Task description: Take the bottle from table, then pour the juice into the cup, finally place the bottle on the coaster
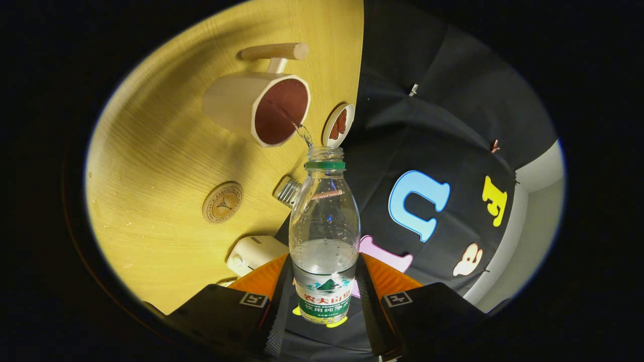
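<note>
My gripper (324,289) is shut on a clear plastic bottle (324,226), both fingers pressing its labelled lower part. The bottle is uncapped, with a green ring at its neck, and holds some clear liquid. The whole view is rolled, so the bottle is tipped toward the cup. A thin stream runs from the bottle's mouth into the cream cup (259,108), which has a dark red inside and a wooden handle. A round wooden coaster (222,202) lies on the yellow table (151,151), off to the side between the cup and my fingers.
A small white dish (338,124) with reddish-brown pieces sits by the table's edge beside the cup. A ribbed metal object (288,191) lies behind the bottle. A white device (254,254) rests near my left finger. Black cloth wall stands beyond the table's edge.
</note>
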